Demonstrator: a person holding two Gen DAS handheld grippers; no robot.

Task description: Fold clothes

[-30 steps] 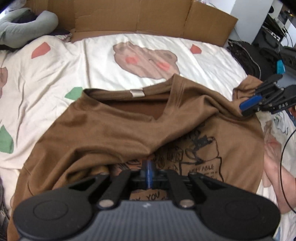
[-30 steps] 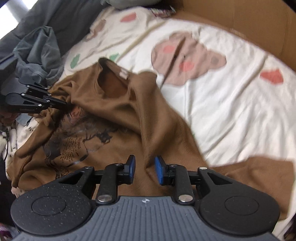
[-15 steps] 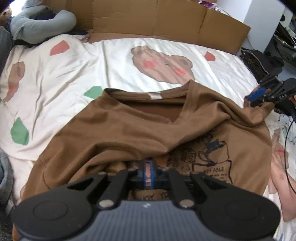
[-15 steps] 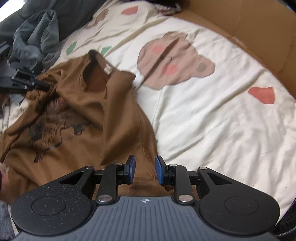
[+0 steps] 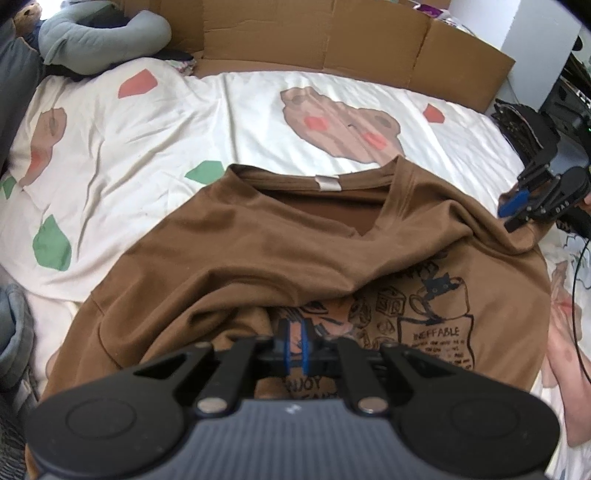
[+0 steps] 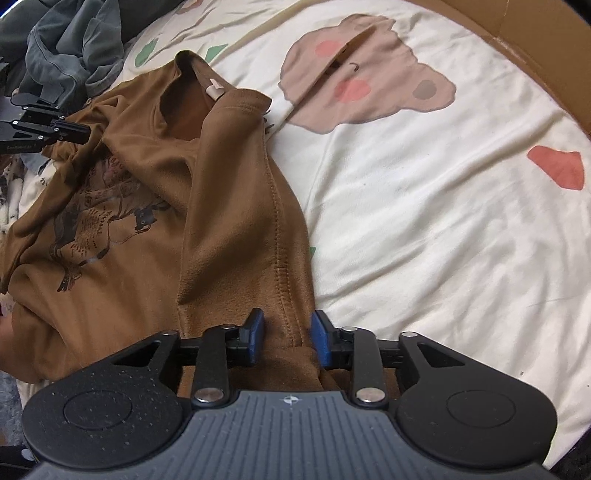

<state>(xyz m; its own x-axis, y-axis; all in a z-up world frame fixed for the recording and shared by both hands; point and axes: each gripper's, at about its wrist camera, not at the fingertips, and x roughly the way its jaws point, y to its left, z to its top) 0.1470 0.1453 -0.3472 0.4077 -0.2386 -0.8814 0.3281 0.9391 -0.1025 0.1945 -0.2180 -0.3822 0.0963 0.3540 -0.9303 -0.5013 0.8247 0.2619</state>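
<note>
Fingers: left gripper (image 5: 294, 341) nearly together, pinching a fold of the brown t-shirt (image 5: 258, 251); right gripper (image 6: 287, 341) apart, straddling the sleeve seam, not clamped. T-shirt lies rumpled on the near side of the bed (image 6: 424, 192), collar toward the far cardboard (image 5: 351, 33).

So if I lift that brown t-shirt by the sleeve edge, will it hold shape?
Probably not: the brown t-shirt already drapes in soft wrinkles, so it should sag. It looks thin and light. The printed front may bunch under the left gripper.

"INEFFABLE" and "ENJOY" — printed on the brown T-shirt (image 5: 288, 251)
</note>
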